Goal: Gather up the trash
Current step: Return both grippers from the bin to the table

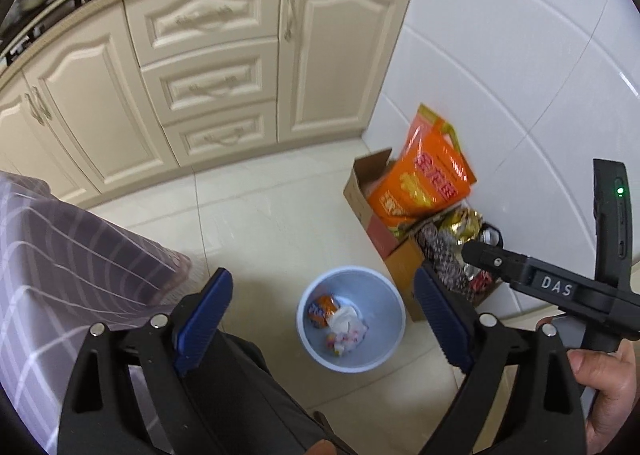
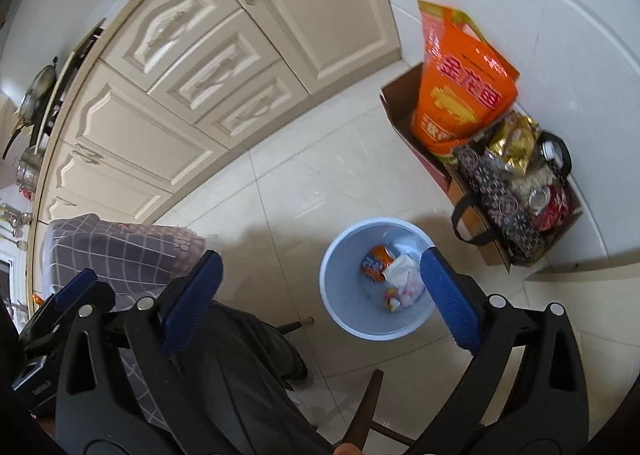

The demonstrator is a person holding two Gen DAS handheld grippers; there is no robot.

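A light blue bin [image 1: 312, 331] stands on the tiled floor below both grippers. Inside lie an orange wrapper [image 1: 320, 309], crumpled white tissue [image 1: 344, 317] and small colourful scraps. My left gripper [image 1: 320, 321] is open and empty, high above the bin. My right gripper [image 2: 320, 295] is open and empty too, with the bin [image 2: 340, 287] between its blue fingers and the orange wrapper [image 2: 376, 261] showing inside. The right gripper's black body shows at the right of the left wrist view.
Cream kitchen cabinets [image 1: 208, 67] run along the back. Cardboard boxes [image 1: 364, 195] with an orange bag [image 1: 420, 183] and packets stand by the white wall. A table with a grey checked cloth [image 1: 60, 267] is at the left. A dark chair [image 2: 256, 359] sits below.
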